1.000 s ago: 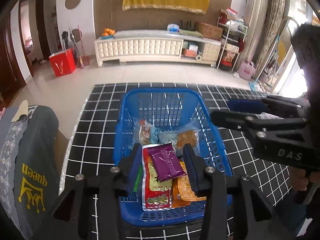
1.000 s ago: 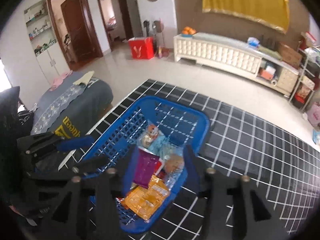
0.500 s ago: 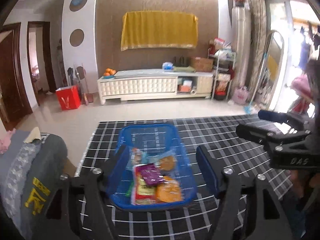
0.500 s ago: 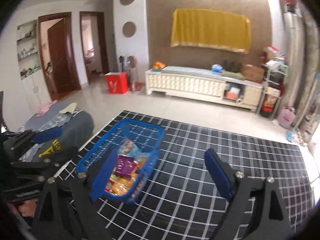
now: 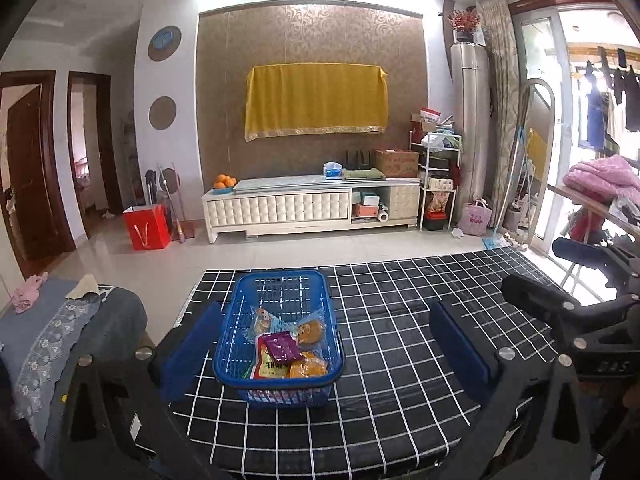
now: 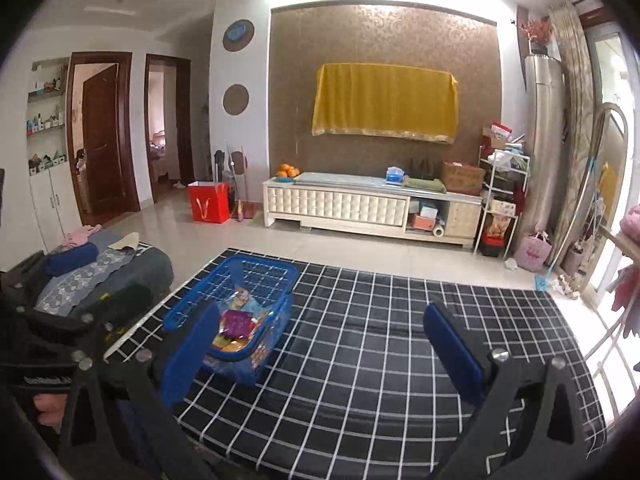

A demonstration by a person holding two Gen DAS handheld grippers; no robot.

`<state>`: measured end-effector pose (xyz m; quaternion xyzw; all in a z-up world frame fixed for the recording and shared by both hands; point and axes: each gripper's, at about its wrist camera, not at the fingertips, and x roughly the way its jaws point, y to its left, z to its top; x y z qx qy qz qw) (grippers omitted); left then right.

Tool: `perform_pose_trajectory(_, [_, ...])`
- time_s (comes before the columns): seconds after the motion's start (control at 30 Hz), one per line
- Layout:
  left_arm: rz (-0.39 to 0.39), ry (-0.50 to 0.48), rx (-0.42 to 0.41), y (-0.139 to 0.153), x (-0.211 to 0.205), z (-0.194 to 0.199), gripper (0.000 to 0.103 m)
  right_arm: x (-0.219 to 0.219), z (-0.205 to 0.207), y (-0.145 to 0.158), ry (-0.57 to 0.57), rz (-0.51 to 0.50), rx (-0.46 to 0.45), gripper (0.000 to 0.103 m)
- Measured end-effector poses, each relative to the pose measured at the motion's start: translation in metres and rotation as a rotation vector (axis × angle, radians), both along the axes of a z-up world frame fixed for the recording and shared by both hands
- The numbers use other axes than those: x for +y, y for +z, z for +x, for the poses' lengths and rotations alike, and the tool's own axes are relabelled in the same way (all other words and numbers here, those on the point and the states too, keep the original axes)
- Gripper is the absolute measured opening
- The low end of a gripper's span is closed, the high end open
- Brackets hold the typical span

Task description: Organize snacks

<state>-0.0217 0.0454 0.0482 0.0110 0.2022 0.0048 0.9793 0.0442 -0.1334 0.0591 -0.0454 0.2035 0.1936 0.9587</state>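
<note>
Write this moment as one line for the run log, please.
left gripper: open | right gripper: open | snacks: in blue basket | checked table: no loose snacks visible

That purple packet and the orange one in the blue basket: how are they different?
The purple packet lies on top of the pile, tilted, fully in view; the orange packet sits lower, against the near wall of the blue basket, partly covered. The purple one looks dark and plain, the orange one brighter. Both are flat sealed snack packs, untouched by either claw.

A home living room: low TV cabinet (image 5: 312, 206), cloth-draped screen (image 5: 316, 100), bedroom doorways (image 6: 164, 128), drying laundry (image 5: 612, 96).
</note>
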Motion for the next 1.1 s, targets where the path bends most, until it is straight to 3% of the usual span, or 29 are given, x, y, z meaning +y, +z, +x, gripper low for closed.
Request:
perform_pose_trajectory(0.43, [0.01,-0.002,-0.021,0.0,-0.01,-0.038,0.103,-0.003,-0.027,-0.006,0.0,0.026,0.007,0.103])
perform_pose_trajectory(1.1, [0.011,-0.004,-0.023,0.0,-0.011,-0.046,0.103,0.001,-0.04,-0.009,0.004,0.036,0.015,0.103])
